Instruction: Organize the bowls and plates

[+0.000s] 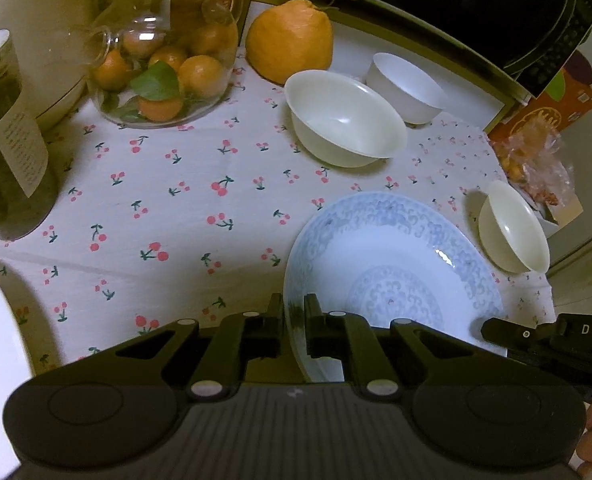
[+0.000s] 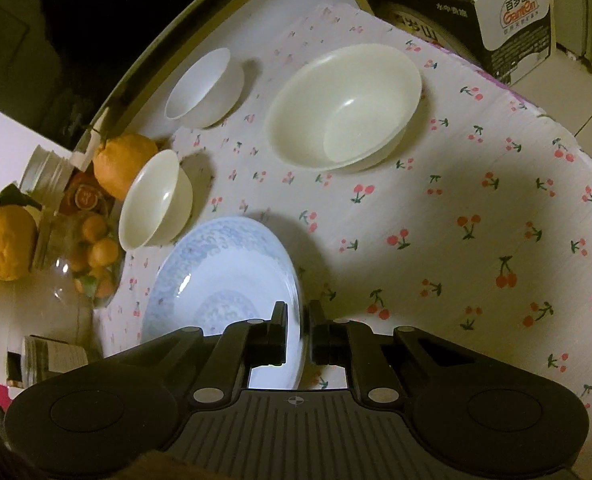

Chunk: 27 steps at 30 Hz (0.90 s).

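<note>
A blue-patterned plate [image 1: 392, 264] lies low in both views, also in the right wrist view [image 2: 220, 276]. My left gripper [image 1: 294, 320] is shut on its left rim. My right gripper [image 2: 298, 324] is shut on its opposite rim; its tip shows in the left wrist view [image 1: 496, 326]. A large cream bowl [image 1: 344, 118] [image 2: 344, 106], a small white bowl [image 1: 406, 88] [image 2: 204, 88] and a small cream bowl [image 1: 512, 232] [image 2: 156, 200] stand on the cherry-print cloth [image 1: 168, 200] beyond the plate.
A glass jar of small oranges [image 1: 164, 68], a large orange fruit [image 1: 290, 40], a dark jar [image 1: 8, 152] and a black appliance [image 1: 456, 12] line the back. A carton [image 2: 508, 20] stands past the table's edge. More fruit and jars [image 2: 8, 240] sit left.
</note>
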Available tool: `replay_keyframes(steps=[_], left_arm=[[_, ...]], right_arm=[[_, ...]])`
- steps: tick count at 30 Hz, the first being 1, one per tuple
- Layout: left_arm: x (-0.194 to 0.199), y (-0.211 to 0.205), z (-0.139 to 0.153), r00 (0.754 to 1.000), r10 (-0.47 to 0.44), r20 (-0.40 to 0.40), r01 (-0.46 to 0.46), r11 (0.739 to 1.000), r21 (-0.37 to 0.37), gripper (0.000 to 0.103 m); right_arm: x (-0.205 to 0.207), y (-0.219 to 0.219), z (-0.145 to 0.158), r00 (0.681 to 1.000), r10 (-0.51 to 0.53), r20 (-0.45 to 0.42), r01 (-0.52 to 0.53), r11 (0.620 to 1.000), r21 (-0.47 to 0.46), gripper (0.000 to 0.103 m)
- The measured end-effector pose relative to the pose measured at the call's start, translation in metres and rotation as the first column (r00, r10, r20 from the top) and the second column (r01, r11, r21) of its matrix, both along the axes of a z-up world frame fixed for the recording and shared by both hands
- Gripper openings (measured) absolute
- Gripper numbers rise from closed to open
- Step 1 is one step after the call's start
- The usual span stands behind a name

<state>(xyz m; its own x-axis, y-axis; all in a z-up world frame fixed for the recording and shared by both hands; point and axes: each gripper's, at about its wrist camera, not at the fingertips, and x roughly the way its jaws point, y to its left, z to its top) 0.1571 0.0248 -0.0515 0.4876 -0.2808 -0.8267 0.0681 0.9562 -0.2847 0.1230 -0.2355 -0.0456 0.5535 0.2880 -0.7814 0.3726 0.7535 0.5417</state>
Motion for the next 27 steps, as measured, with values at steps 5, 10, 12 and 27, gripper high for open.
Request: replay_keyframes(steps=[5,10,12,27], left_arm=[[-0.0014,0.0001,0.0007,1.0,-0.004,-0.007,0.004,1.0,0.012,0.009],[-0.0027,-0.0012,0.0014,1.0,-0.012,-0.011,0.013,0.999,0.03,0.009],[-0.0029,-0.0019,0.0019,1.0,-0.017,-0.012,0.017,0.999,0.037,0.009],[0.0002,-0.0008,-0.0029,0.999,-0.018,-0.038,0.019,1.0,0.014,0.019]], right_arm=[[0.001,0.0009,-0.0017,1.0,0.009,-0.014,-0.009,1.0,-0.005,0.011],[0.0025,0.0029,-0.0005,0.999,0.024,-0.032,-0.025,1.0,-0.016,0.011],[0.0025,0.0038,-0.0001,0.999,0.031,-0.04,-0.032,0.999,-0.021,0.011],[0.0042,0.0009,-0.0002,0.997,0.045,-0.056,-0.045,0.999,-0.003,0.015]])
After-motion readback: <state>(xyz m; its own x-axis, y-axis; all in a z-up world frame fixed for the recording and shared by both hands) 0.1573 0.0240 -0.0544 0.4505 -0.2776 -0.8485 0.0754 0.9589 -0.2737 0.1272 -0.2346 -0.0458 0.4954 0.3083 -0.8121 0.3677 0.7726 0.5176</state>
